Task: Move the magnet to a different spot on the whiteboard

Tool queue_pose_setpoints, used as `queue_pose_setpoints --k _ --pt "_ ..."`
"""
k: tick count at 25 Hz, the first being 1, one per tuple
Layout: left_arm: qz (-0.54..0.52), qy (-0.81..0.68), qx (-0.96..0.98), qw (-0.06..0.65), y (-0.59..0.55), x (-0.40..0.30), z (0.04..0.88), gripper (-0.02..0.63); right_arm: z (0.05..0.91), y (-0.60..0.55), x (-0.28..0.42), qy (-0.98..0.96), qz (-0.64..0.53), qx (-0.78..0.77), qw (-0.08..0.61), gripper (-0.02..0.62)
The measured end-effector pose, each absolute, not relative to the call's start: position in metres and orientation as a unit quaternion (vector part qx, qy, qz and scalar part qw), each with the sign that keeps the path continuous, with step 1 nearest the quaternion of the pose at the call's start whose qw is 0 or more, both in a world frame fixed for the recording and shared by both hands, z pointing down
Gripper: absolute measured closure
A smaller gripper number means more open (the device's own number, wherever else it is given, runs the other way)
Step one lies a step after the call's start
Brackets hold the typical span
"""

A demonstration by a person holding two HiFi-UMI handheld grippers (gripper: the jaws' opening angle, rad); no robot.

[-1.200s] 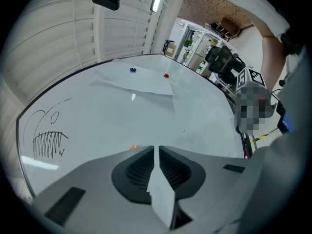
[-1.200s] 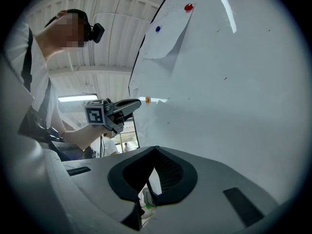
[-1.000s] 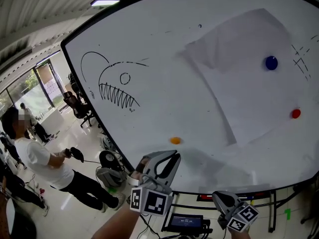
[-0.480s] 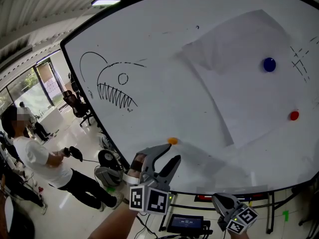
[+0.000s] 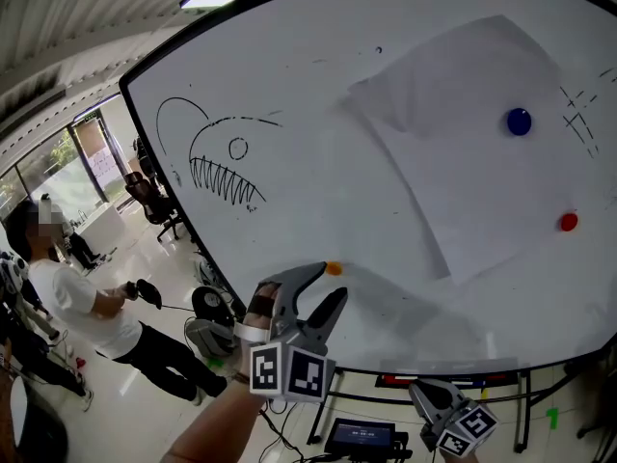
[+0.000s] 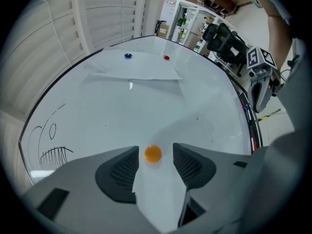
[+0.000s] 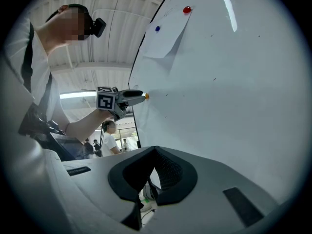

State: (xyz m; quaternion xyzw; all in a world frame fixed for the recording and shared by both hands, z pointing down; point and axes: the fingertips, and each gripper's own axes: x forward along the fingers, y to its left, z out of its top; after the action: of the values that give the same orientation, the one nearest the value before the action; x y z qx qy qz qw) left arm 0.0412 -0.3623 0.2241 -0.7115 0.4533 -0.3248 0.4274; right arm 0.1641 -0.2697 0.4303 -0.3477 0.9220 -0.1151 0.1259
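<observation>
1. Reaching toward the whiteboard (image 5: 318, 85), the left gripper (image 5: 328, 283) points its two jaws at the lower part of the board.
2. Its jaws have just been opening and now stand wide apart. The orange magnet (image 6: 153, 154) sits between them on the board, with a strip of white showing on either side, so neither pad presses on it.
3. From the head view, this magnet lies near the board's bottom edge, well left of and below the other magnets.
4. The right gripper (image 7: 156, 155) hangs lower, below the board's bottom edge, with its jaws closed together on nothing.
5. A sheet of paper (image 5: 463, 133) lies flat against the upper right of the board. A blue magnet (image 5: 519, 122) sits on the sheet, and a red magnet (image 5: 569, 222) sits lower, near the sheet's right edge.
6. A line drawing of a toothy fish (image 5: 222, 167) fills the board's left side.
7. Off to the left, on the floor beyond the board, stands a person in a white shirt (image 5: 67, 307).
</observation>
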Motion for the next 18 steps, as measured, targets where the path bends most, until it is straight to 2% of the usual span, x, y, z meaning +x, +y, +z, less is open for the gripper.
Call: queue_pose_setpoints --k 8,10,18 --pt "-0.320 0.461 -0.726 0.398 -0.370 0.048 0.224 0.353 0.435 -0.262 0.176 0.916 -0.116 -0.362 0.125 0.561" --pt "-0.320 0.462 -0.725 0.398 -0.372 0.048 0.223 0.389 0.435 -0.260 0.175 0.916 -0.118 -0.361 0.127 0.561" --pt "-0.319 0.486 -0.703 0.409 -0.379 0.044 0.224 0.449 0.441 -0.254 0.171 0.916 -0.122 -0.361 0.124 0.561"
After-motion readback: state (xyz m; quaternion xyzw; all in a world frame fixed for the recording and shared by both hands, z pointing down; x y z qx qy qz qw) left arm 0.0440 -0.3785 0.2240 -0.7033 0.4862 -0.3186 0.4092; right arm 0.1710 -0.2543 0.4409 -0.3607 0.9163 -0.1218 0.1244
